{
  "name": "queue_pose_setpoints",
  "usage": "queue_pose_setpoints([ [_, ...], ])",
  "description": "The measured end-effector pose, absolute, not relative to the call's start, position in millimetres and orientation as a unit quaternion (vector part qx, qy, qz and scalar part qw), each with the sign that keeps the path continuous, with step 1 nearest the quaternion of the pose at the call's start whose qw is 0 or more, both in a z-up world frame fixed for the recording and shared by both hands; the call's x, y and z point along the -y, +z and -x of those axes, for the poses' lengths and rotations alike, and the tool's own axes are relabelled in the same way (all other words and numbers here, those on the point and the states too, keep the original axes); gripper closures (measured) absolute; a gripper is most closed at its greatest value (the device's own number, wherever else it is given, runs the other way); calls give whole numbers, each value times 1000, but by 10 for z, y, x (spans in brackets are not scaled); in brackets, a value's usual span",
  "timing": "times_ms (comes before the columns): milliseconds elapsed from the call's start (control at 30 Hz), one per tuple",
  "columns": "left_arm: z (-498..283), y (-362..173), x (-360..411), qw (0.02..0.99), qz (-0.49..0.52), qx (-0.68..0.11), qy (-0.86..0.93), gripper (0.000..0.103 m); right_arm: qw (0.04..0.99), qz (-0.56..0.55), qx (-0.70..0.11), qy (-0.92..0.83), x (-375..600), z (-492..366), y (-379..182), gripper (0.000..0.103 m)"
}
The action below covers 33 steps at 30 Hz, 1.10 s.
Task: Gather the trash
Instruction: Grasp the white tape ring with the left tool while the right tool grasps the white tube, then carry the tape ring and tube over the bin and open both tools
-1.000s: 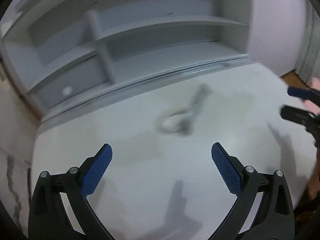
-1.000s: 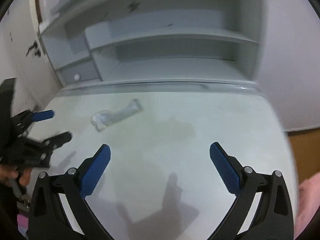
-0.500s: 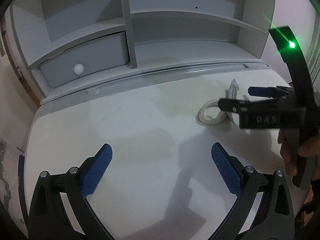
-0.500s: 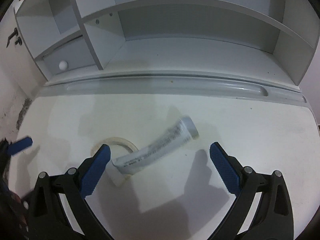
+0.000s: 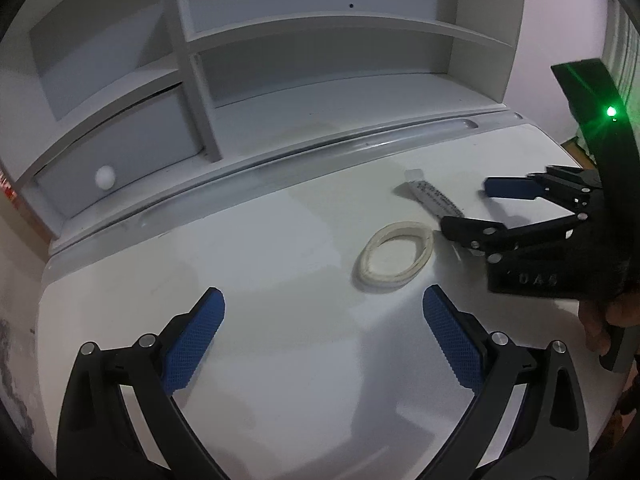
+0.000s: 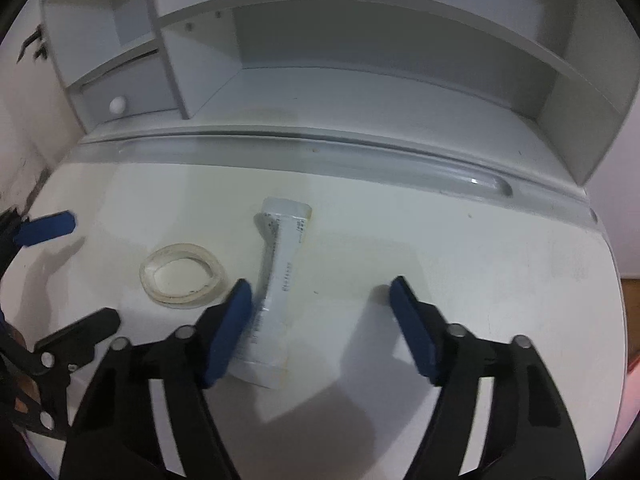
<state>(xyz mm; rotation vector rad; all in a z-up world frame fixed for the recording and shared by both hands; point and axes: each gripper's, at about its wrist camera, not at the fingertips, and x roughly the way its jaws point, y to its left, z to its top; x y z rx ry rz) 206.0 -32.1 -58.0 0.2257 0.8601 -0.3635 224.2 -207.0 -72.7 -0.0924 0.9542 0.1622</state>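
A flattened white tube (image 6: 280, 280) lies on the white desk (image 6: 480, 260), lengthwise between the jaws of my right gripper (image 6: 320, 292). Those jaws are closing; the left pad is against the tube's edge and the right pad stands well apart from it. A cream tape ring (image 6: 182, 276) lies flat just left of the tube. In the left wrist view the ring (image 5: 394, 256) sits ahead and right of my left gripper (image 5: 322, 300), which is open with nothing in it. There the right gripper (image 5: 468, 210) straddles the tube (image 5: 434, 200).
A white shelf unit (image 5: 320, 60) with a small drawer and round knob (image 5: 106, 178) stands along the desk's back edge behind a raised groove. A person's hand (image 5: 600, 320) holds the right gripper. My left gripper (image 6: 76, 272) shows at the right wrist view's left edge.
The right gripper's jaws have narrowed, and the tube now lies lengthwise between them instead of slantwise. The left gripper has moved in, so the ring sits nearer its jaws.
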Motion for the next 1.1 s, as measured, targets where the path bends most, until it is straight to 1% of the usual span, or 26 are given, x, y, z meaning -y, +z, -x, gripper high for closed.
queue_pose_setpoints([
  [33, -2076, -590, 347, 886, -110, -415, -175, 7, 884, 47, -458, 83, 2073, -2244, -712, 64],
  [67, -2092, -601, 363, 885, -111, -416, -175, 7, 883, 49, -457, 90, 2059, -2237, -699, 79],
  [100, -2114, -618, 383, 884, -112, -419, -177, 7, 882, 51, -460, 96, 2049, -2235, -689, 87],
  [133, -2139, -636, 405, 882, -112, -422, -179, 7, 879, 55, -463, 98, 2044, -2236, -685, 89],
  [400, -2268, -727, 684, 862, -151, -437, -208, 7, 873, 48, -475, 101, 2296, -2133, -598, 89],
  [433, -2266, -729, 706, 861, -153, -437, -210, 11, 874, 49, -474, 100, 2352, -2088, -564, 89],
  [467, -2265, -733, 731, 859, -156, -438, -215, 22, 874, 48, -473, 100, 2393, -2061, -543, 89],
  [500, -2258, -731, 761, 856, -152, -440, -225, 26, 875, 47, -471, 98, 2454, -2016, -513, 89],
  [533, -2247, -728, 773, 854, -148, -442, -229, 38, 876, 44, -470, 97, 2512, -1975, -486, 89],
  [567, -2240, -719, 790, 853, -144, -444, -235, 52, 877, 40, -468, 98, 2569, -1927, -463, 89],
  [600, -2217, -705, 825, 853, -149, -442, -235, 58, 878, 36, -467, 98, 2630, -1878, -445, 89],
  [767, -2012, -662, 1128, 853, -179, -429, -239, 60, 886, 17, -455, 83, 3035, -1501, -375, 89],
  [867, -1799, -577, 1482, 857, -178, -409, -258, 60, 895, -7, -443, 49, 3516, -1159, -334, 89],
  [1100, -1016, -483, 2856, 844, -177, -362, -353, 60, 904, -61, -418, -68, 4877, -171, -378, 89],
])
